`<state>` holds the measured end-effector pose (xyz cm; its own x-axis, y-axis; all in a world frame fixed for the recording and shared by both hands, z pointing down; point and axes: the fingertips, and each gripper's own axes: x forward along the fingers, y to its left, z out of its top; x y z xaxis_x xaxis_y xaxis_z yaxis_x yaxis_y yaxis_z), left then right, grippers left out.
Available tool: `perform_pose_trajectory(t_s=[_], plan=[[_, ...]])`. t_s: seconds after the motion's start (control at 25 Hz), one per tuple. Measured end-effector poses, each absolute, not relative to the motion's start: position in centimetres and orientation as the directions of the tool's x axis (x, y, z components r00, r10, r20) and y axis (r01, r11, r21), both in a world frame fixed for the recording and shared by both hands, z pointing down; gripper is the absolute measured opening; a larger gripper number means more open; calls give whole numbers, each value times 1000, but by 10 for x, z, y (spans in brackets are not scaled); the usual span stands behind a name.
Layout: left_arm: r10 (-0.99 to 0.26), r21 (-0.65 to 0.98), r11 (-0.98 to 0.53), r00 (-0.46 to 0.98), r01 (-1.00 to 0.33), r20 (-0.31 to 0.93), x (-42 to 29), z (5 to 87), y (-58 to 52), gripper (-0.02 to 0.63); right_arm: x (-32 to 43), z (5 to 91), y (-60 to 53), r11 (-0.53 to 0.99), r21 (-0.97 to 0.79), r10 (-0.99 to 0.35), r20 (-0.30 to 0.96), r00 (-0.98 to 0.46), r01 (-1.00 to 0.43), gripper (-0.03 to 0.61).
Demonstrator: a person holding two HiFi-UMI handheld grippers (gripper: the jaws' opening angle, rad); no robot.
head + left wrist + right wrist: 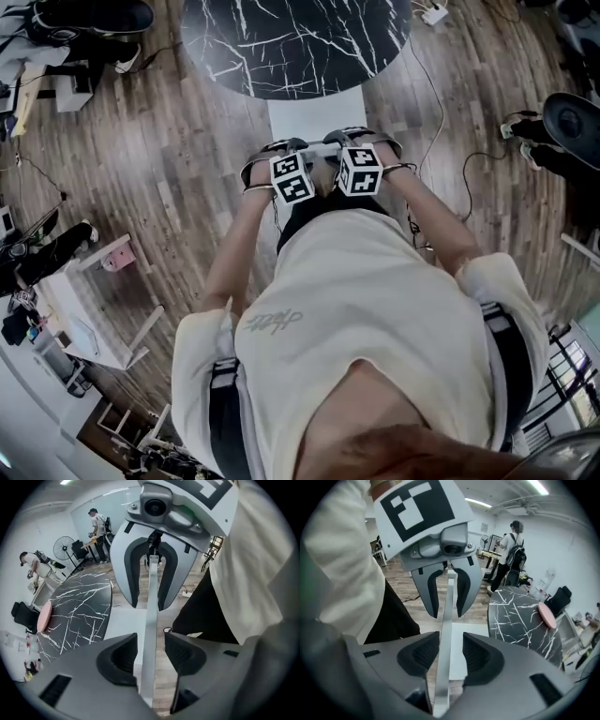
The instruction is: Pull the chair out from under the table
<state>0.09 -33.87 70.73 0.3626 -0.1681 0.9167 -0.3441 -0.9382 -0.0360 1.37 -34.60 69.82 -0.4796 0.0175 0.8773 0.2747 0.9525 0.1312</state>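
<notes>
The white chair sits at 12 o'clock from the person, with the seat's far end tucked under the black marble table. Its thin backrest rail runs between both sets of jaws. The left gripper and right gripper are spread wide and straddle it without pinching yet, probably so both can clamp and drag it evenly toward 6.

Two hand-held grippers: left hand-held gripper, right hand-held gripper. One white chair. One round black marbled surface, with one pink disc. One floor fan. Two background people: person beyond the fan, person left of the fan.
</notes>
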Motion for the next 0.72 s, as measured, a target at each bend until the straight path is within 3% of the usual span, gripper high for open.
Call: perform_pose_trajectory(t_s=[0.2,0.36,0.44,0.72], plan=[[-143,-23,-943,342,-332,929,0,723,-342,190,13,718,-345,947,112,30,903,-428,302,162],[-135,-6,-941,360,-339,923,0,724,-344,103,14,723,-344,950,64,64,919,-390,306,125],[-141,-19,-946,358,-323,923,0,723,-343,98,14,721,-342,949,54,69,925,-375,309,91],[-140,-39,-958,346,-283,928,2,727,-341,89,15,726,-340,960,15,80,942,-326,280,84]])
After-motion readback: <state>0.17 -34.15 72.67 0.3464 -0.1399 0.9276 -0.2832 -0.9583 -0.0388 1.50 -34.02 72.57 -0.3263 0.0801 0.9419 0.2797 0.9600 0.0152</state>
